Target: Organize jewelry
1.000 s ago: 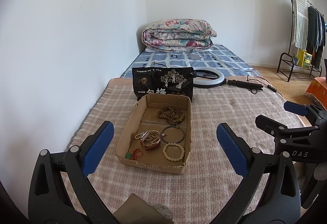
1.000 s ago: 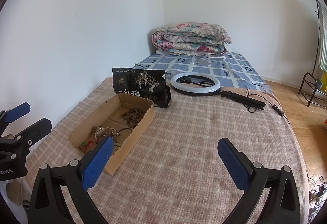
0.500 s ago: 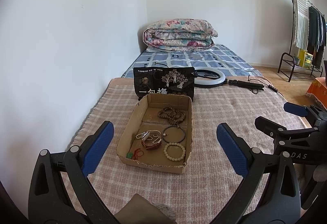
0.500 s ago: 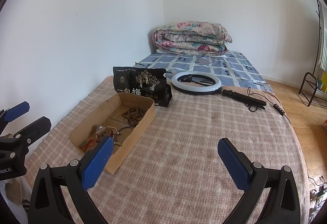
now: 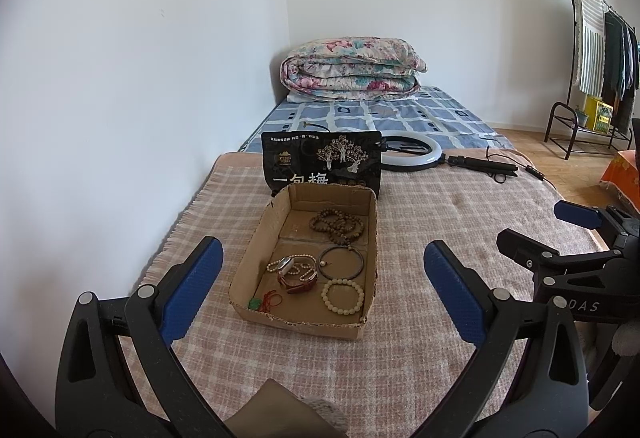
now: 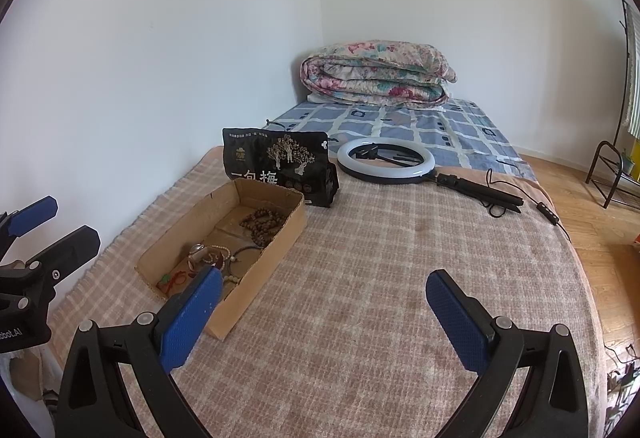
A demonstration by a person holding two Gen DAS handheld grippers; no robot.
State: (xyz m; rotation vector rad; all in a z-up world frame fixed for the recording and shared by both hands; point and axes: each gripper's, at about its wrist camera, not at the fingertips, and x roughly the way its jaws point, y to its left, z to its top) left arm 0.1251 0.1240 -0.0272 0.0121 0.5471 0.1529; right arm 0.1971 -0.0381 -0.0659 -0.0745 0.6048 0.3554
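Observation:
A shallow cardboard box (image 5: 256, 238) (image 6: 288, 230) lies on the plaid blanket. In it are a brown bead string (image 5: 338, 225) (image 6: 262, 222), a dark bangle (image 5: 341, 262), a cream bead bracelet (image 5: 343, 296), a watch with a red strap (image 5: 296, 276), a small pearl strand and a green and red charm (image 5: 262, 303). My left gripper (image 5: 322, 292) is open and empty, held just short of the box's near edge. My right gripper (image 6: 324, 312) is open and empty over the blanket to the right of the box. Each gripper shows at the edge of the other's view.
A black printed bag (image 5: 322, 164) (image 6: 280, 166) stands behind the box. A ring light (image 6: 386, 160) with a black stand and cable lies further back. A folded floral quilt (image 5: 352, 70) sits on the bed against the wall. A clothes rack (image 5: 600, 50) stands at the right.
Both views have shifted very slightly; the box sits a little lower and nearer in the left wrist view. Both grippers stay open and empty.

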